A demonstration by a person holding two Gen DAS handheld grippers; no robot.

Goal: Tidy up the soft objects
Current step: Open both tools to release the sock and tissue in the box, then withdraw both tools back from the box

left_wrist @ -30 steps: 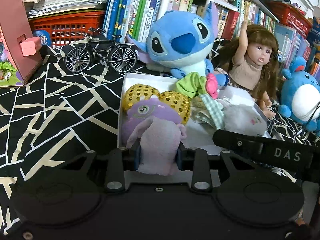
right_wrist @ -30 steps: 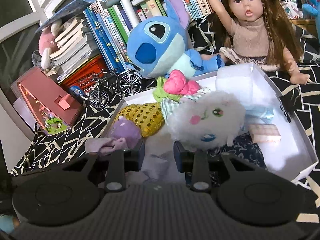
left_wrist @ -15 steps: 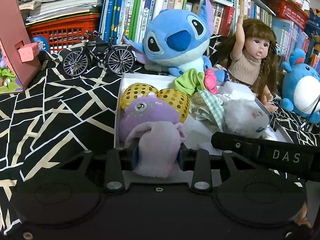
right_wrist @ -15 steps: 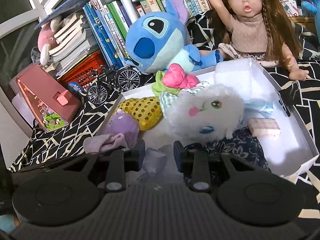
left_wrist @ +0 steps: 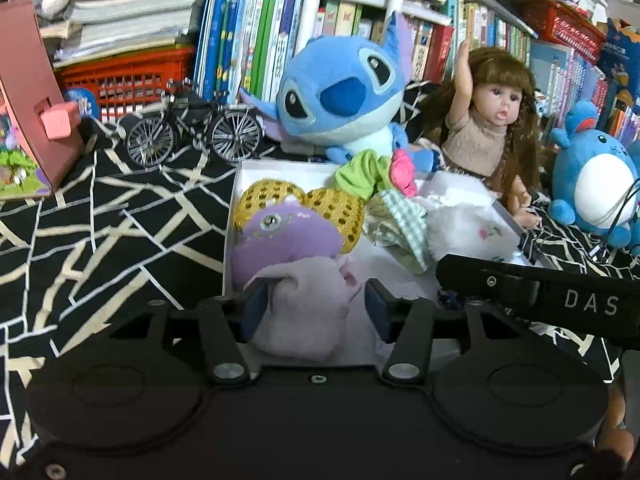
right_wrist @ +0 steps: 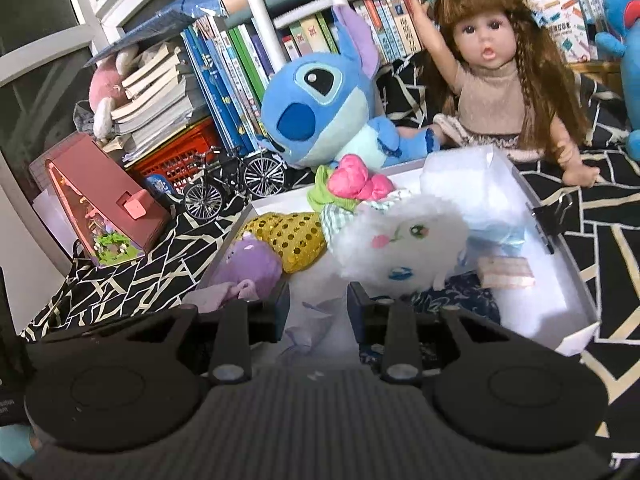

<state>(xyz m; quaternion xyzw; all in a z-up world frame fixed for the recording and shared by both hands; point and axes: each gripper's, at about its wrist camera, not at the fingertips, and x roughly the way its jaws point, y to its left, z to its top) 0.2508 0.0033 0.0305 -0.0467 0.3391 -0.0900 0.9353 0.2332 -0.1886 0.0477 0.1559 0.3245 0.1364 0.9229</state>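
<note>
The left gripper [left_wrist: 312, 304] is angled downward over the near left corner of the white box [left_wrist: 280, 168]. Its jaws have just been opening: a pale lilac cloth bundle [left_wrist: 304, 308] lies between them, the right pad now stands clear of it, and whether the left pad still touches cannot be told. One second ago the bundle was pinched tightly from both sides.

The right gripper [right_wrist: 314, 306] is also pointed downward, at the box's near edge. Its jaws are drawn to their narrowest, apparently on a thin lilac cloth [right_wrist: 308, 328] between them, though contact with the pads is not clearly seen. It is unchanged from the earlier frames. "DAS" is read on its black body where it crosses the left wrist view.

Inside the box, just beyond the bundle, a purple plush [left_wrist: 288, 236] is seen against a gold sequined item [left_wrist: 332, 208]; a white fluffy plush [right_wrist: 400, 244] lies at the middle. A Stitch plush [left_wrist: 340, 96] and a doll [left_wrist: 488, 120] are seated behind the box.
</note>
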